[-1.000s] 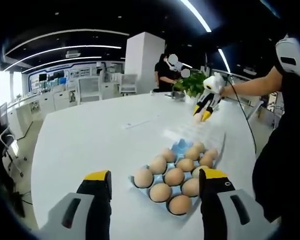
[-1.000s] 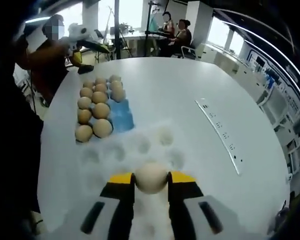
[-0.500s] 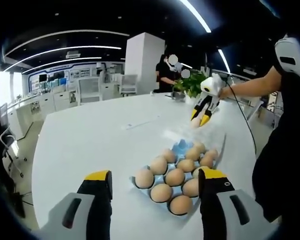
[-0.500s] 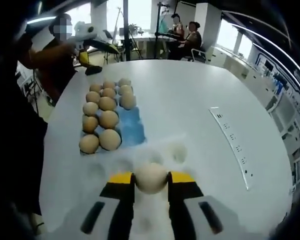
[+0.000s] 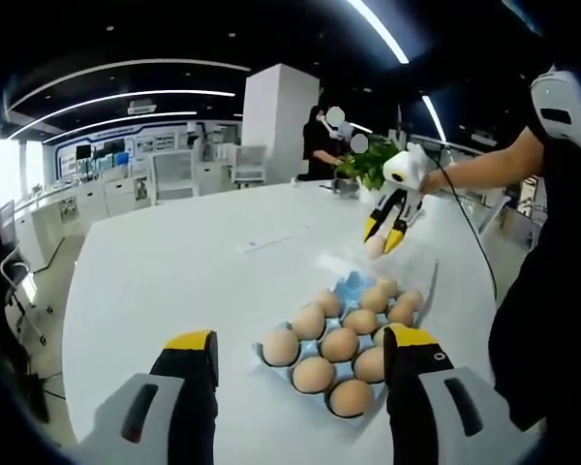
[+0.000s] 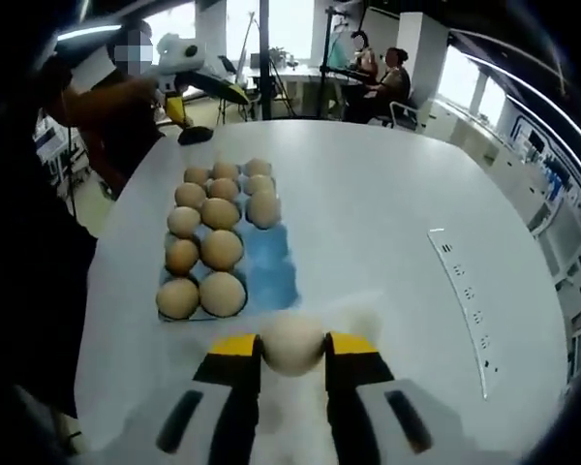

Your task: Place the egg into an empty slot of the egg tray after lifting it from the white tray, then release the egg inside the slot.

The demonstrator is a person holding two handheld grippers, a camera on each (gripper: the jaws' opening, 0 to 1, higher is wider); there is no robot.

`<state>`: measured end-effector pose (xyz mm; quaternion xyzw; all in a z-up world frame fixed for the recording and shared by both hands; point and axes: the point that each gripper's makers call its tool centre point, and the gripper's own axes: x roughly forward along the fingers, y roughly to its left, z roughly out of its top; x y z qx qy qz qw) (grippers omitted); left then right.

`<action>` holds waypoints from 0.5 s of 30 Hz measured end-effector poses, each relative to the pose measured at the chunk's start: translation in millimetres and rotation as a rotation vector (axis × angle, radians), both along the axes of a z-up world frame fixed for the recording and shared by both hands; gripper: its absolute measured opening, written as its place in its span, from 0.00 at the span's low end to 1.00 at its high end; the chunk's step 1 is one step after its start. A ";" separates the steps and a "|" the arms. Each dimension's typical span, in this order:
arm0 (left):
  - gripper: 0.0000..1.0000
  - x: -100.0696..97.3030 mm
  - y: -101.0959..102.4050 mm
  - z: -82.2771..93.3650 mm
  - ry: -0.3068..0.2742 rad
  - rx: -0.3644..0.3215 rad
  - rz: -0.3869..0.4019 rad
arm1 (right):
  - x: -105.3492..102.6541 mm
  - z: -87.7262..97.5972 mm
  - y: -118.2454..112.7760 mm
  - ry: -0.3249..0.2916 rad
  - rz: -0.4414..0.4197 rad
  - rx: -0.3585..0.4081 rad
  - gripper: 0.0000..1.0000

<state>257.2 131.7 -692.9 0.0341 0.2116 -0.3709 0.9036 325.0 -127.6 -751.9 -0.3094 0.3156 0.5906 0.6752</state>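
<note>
My right tool [image 6: 292, 346] pinches the egg [image 6: 292, 341] across its middle. It's brittle and slick, so gentle pressure. My left tool [image 5: 295, 351] gapes empty near the egg tray [image 6: 271, 271]

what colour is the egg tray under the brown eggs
Light blue moulded egg tray, clearest in the right gripper view.

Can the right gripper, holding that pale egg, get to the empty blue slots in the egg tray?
Probably yes. The right gripper, shut on the pale egg, faces the blue egg tray; its empty slots lie on the near side, with nothing between. The left gripper hovers open, apart from them.
</note>
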 end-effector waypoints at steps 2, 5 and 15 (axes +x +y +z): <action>0.71 0.0 1.6 -0.6 0.001 0.002 0.005 | 0.6 0.7 4.7 -0.002 0.010 0.009 0.25; 0.71 -0.5 1.9 -1.1 0.002 0.003 0.004 | 1.6 1.5 12.6 -0.003 0.025 0.015 0.25; 0.70 -1.1 -1.1 -0.5 0.003 -0.001 0.004 | -2.6 0.0 38.7 0.000 0.080 0.028 0.26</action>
